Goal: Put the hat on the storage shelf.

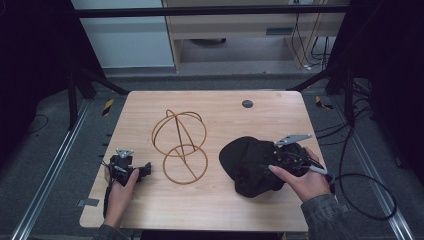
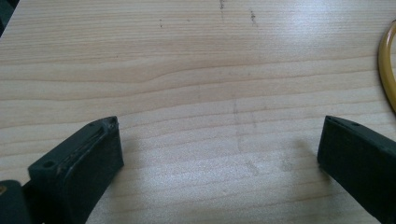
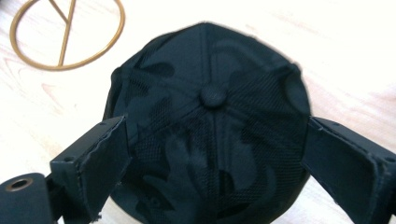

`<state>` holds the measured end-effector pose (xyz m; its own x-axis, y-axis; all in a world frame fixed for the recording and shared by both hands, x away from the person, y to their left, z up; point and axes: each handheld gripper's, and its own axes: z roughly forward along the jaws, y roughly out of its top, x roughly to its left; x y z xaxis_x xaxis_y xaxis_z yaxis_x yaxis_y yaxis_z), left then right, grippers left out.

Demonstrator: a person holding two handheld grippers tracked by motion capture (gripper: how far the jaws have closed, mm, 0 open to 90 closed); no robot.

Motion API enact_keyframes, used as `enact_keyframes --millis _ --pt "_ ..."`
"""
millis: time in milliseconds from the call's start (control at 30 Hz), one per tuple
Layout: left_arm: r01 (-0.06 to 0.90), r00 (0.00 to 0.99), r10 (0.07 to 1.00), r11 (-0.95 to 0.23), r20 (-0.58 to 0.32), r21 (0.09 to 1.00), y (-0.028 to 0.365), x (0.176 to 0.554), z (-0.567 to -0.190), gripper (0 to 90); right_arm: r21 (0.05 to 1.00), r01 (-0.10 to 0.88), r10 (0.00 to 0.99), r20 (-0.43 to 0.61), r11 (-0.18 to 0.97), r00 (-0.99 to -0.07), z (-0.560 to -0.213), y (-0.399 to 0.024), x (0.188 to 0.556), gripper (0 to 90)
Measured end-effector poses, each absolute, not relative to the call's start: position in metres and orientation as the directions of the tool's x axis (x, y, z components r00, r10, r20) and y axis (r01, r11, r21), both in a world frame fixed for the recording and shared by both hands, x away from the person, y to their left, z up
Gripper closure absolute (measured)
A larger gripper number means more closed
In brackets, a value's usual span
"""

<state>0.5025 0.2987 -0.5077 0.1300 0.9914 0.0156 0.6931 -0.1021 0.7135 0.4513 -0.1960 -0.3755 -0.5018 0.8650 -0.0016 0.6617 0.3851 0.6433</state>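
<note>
Evidently the right gripper point(image 3: 212, 154) is set to grasp the black cap point(image 3: 210, 121): its jaws stand apart, straddling the crown, which lies at about four o'clock on the table point(image 1: 150, 210). At about eight o'clock the left gripper point(image 2: 219, 158) rests low, jaws wide over bare wood, beside the wire stand point(image 1: 180, 145). No writing or logo can be read on the cap.

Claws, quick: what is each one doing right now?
Left claw: open, holding nothing, over bare table.
Right claw: open, jaws either side of the black cap, not clamped.
</note>
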Motion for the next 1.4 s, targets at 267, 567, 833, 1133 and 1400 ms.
enact_keyframes --millis 267,567,833,1133,1400 --pt "0.692 0.128 0.992 -0.099 0.013 0.716 0.298 0.502 -0.508 0.0 0.576 0.721 0.871 0.031 0.386 -0.491 -0.399 -0.195 0.462 14.6" --pt "0.695 0.128 0.992 -0.102 0.017 0.712 0.298 0.502 -0.508 0.0 0.568 0.722 0.849 0.077 0.394 -0.523 -0.408 -0.207 0.465 59.8" --pt "0.695 0.129 0.991 -0.103 0.017 0.712 0.298 0.502 -0.508 0.0 0.596 0.703 0.827 0.113 0.387 -0.551 -0.406 -0.211 0.469 83.5" --pt "0.693 0.130 0.991 -0.102 0.015 0.713 0.298 0.501 -0.508 0.0 0.598 0.693 0.809 0.123 0.402 -0.575 -0.384 -0.213 0.475 86.9" --pt "0.693 0.134 0.991 -0.106 0.017 0.713 0.297 0.500 -0.508 0.0 0.600 0.666 0.785 0.099 0.443 -0.611 -0.349 -0.212 0.479 87.0"
